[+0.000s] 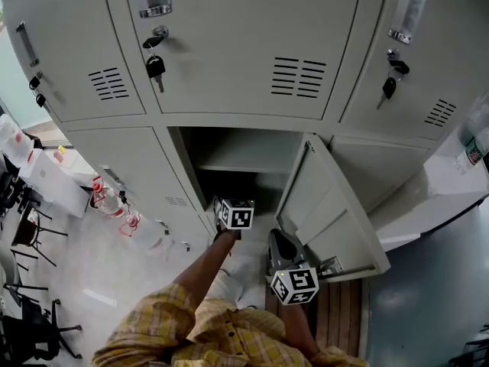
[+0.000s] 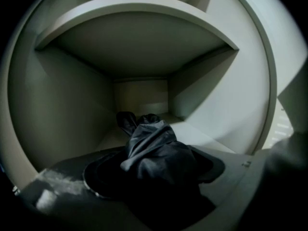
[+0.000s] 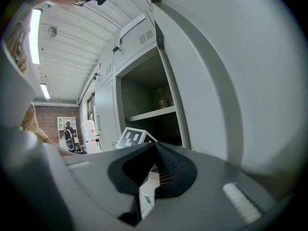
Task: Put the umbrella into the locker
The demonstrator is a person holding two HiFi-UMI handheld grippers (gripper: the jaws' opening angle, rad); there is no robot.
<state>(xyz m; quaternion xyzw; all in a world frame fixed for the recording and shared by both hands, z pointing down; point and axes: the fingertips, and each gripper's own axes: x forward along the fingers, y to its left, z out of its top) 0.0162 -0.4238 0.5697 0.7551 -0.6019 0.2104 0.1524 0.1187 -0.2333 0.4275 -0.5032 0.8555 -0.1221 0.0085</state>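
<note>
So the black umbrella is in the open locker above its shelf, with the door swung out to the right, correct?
Not quite: the umbrella is below the shelf, not above it. The left gripper view shows the shelf overhead and the umbrella in the lower part of the locker. The door is swung out to the right.

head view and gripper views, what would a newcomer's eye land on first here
First, the one open locker in the middle of the grey bank, its door swung out to the right. Inside it, a dark folded umbrella lies on the locker floor between the wide-open jaws of the left gripper. The right gripper hangs by the door, jaws shut and empty.
</note>
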